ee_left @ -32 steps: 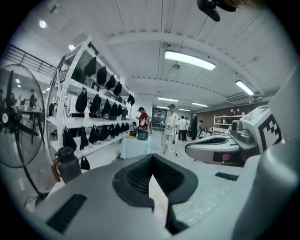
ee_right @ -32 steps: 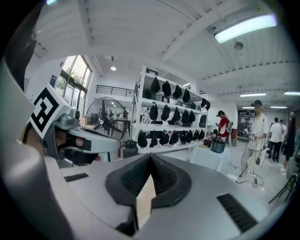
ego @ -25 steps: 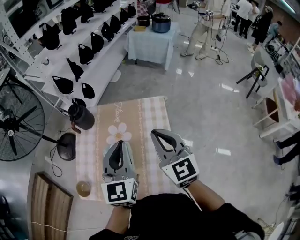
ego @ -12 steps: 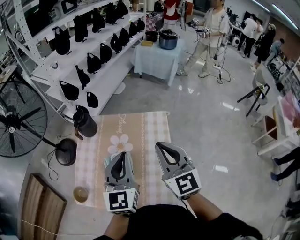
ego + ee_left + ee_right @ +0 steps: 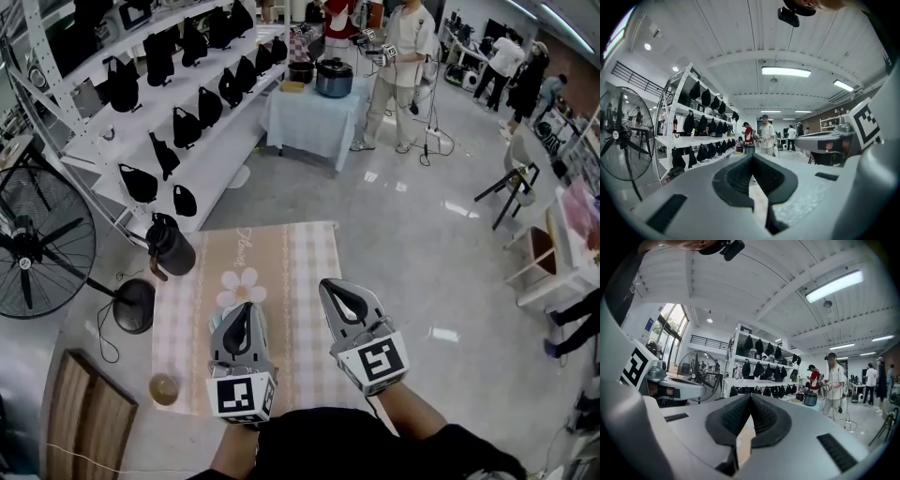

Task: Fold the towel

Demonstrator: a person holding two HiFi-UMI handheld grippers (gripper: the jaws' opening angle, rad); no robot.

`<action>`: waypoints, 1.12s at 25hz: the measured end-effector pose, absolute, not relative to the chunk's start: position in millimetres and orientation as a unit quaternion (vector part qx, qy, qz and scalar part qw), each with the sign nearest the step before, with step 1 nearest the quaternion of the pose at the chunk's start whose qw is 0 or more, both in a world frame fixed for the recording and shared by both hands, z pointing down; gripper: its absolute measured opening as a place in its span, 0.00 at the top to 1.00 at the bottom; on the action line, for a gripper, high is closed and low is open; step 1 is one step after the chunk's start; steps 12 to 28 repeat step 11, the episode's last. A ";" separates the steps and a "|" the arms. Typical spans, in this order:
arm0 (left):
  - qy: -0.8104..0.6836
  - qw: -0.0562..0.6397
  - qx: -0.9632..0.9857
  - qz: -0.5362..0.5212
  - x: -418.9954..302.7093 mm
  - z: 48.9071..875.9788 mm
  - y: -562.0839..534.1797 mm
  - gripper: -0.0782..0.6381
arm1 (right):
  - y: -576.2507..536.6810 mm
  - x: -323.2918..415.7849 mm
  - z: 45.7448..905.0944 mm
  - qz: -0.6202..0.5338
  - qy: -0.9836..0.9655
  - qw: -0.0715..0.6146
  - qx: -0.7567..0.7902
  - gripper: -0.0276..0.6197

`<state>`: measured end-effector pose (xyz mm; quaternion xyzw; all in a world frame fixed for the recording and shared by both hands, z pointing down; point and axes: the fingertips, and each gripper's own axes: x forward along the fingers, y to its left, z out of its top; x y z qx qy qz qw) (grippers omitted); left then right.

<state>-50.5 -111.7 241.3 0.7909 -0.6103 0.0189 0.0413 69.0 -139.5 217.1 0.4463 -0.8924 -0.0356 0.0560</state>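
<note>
Two handheld grippers: the left tongs (image 5: 239, 312) and the right tongs (image 5: 331, 286) each have a pale grey plastic shell tapering to a rounded tip. Black ribbed pads (image 5: 733, 177) line the jaws, framing a teardrop-shaped hollow. Narrow dark slots (image 5: 836, 444) mark the grey shells. Behind each pair of tongs sits a white cube (image 5: 238, 396) printed with black square markers. Behind the cubes, the person wears a black top (image 5: 319, 441) with black sleeves (image 5: 445, 442).

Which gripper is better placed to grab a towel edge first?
Probably the right. The right gripper hangs over the right edge of the towel, while the left gripper sits over its middle. Both are shut and empty, so either must open.
</note>
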 end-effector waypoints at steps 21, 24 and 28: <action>-0.602 0.043 0.797 0.017 -38.5 241.2 -111.9 0.88 | -139.7 74.5 213.5 -0.037 -0.892 0.052 0.447 0.95; -0.602 0.043 0.797 0.017 -38.5 241.2 -111.9 0.88 | -139.7 74.5 213.5 -0.037 -0.892 0.052 0.447 0.95; -0.602 0.043 0.797 0.017 -38.5 241.2 -111.9 0.88 | -139.7 74.5 213.5 -0.037 -0.892 0.052 0.447 0.95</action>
